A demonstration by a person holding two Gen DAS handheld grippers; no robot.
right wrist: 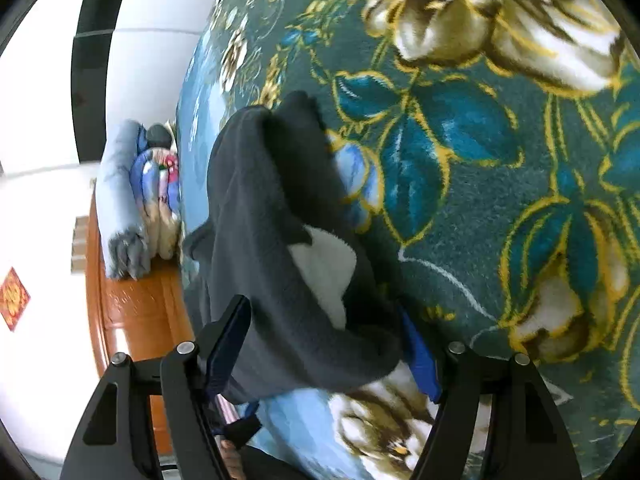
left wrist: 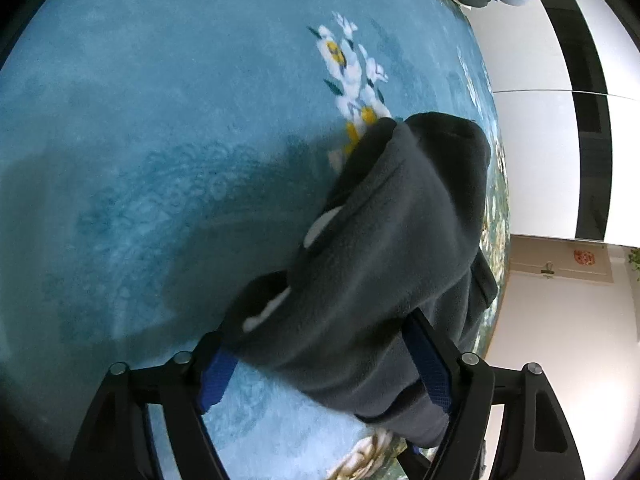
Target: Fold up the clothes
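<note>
A fleece garment [left wrist: 392,248] lies bunched on the blanket [left wrist: 160,140] spread over the bed, its near end between the fingers of the left claw [left wrist: 328,376] and, it seems, the right claw [right wrist: 324,356]. Beyond it, folded bedding [right wrist: 132,200] is stacked by the wooden headboard [right wrist: 132,320].

White walls [right wrist: 36,208] behind an orange wooden headboard [right wrist: 132,312].

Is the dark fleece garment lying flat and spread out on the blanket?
No, the dark fleece garment is bunched up between the left gripper's fingers.
</note>
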